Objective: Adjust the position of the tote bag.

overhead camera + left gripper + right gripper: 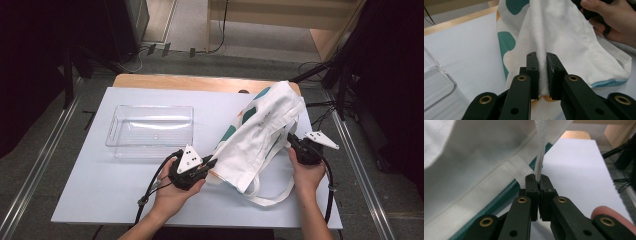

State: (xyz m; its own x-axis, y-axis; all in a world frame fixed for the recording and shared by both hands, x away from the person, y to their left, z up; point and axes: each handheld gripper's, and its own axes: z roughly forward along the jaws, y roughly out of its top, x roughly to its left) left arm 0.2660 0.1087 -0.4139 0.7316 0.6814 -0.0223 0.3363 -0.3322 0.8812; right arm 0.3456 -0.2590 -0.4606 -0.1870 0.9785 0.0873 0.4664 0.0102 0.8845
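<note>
Clear plastic bin (150, 131) sits empty at left of the white table (90, 190), well apart from the cloth and not involved yet. Left gripper (212, 163) is clenched on the tote bag (260, 135): in the left gripper view its pads (534, 75) pinch a bunched fold of white weave near a bottom corner, cloth running up between the jaws. Tote bag lies right of centre on the table, tented up off the surface between the two hands, white with teal and orange blobs, one strap (270, 197) looping loose toward the near edge. Right gripper (291, 140) is clamped shut on the bag's mouth side; the right gripper view shows a thin white edge of the strap or hem (539, 162) nipped between the pads, teal trim (499, 202) just beside it. Step in hand looks like spreading or lifting the bag by two grips. To do it well: keep both pinches tight, move the hands together and level so neither fold slips, pull apart gently till the cloth goes flat rather than yanking, and watch the loose strap so it doesn't snag or drag off the table edge. The right grip is thin and near the pad tips, so it is likelier to slip; regrip deeper if it creeps. Writing: a short dark line of print on the bag's white panel (261, 120) in the high view, too small to read. No brand or label legible elsewhere.
</note>
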